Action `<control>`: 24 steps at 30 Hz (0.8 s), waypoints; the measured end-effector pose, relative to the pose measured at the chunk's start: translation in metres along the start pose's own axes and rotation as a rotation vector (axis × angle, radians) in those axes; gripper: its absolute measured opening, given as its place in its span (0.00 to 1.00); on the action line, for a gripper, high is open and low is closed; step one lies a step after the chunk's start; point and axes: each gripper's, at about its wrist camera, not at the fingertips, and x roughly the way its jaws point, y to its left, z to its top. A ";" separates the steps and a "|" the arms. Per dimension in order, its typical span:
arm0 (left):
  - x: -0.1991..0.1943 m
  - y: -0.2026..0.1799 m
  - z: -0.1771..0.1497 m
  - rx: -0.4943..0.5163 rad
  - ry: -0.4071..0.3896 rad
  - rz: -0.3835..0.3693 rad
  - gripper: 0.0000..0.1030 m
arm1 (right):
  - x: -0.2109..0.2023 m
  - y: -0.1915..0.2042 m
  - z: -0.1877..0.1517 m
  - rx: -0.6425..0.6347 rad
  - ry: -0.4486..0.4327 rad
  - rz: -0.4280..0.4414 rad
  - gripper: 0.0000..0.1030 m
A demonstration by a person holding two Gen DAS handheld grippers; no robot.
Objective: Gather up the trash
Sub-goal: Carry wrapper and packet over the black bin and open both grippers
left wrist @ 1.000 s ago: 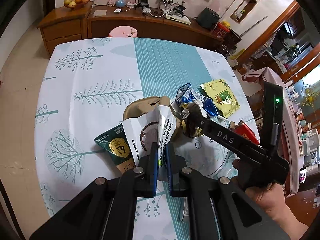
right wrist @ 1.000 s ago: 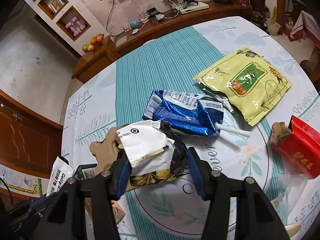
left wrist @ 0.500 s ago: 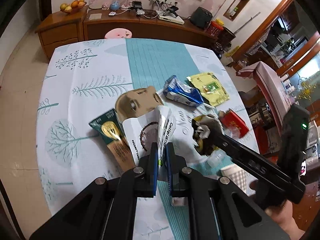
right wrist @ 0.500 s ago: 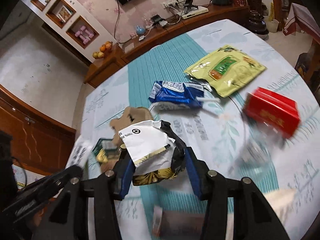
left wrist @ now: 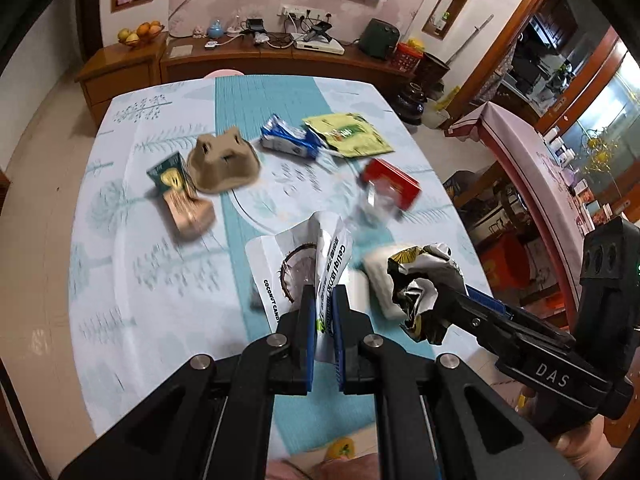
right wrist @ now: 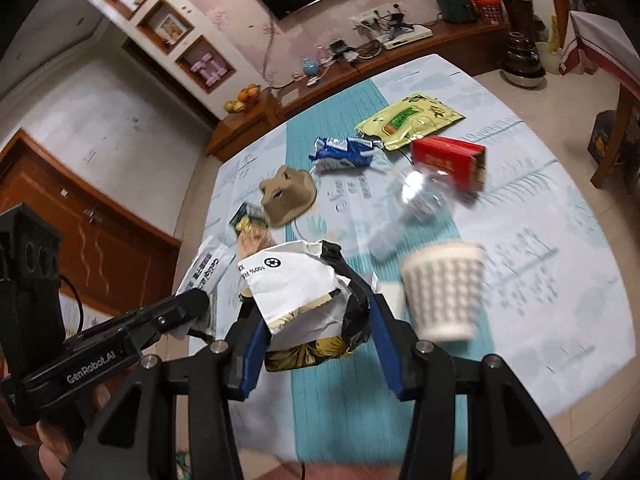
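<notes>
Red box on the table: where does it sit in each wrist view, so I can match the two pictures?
Left wrist: the red box lies right of centre, just below the yellow-green pouch.
Right wrist: red box in the upper right, again just below that pouch.
Shared landmark: the brown pulp tray, left of the blue wrapper.

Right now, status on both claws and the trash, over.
Left claw shut on coconut candy wrapper. Right claw clamped on crumpled black-and-white bag. Both lifted clear of the table. Egg carton, red box, white cup remain there.
</notes>
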 end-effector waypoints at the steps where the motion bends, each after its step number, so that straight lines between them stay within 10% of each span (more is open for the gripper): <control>1: -0.004 -0.007 -0.010 -0.007 -0.006 0.003 0.06 | -0.011 -0.005 -0.008 -0.019 0.000 0.004 0.47; 13: -0.020 -0.097 -0.138 -0.115 0.005 0.061 0.06 | -0.093 -0.061 -0.088 -0.155 0.064 0.056 0.47; 24: -0.022 -0.119 -0.189 -0.114 0.093 0.108 0.06 | -0.112 -0.089 -0.147 -0.126 0.137 0.079 0.47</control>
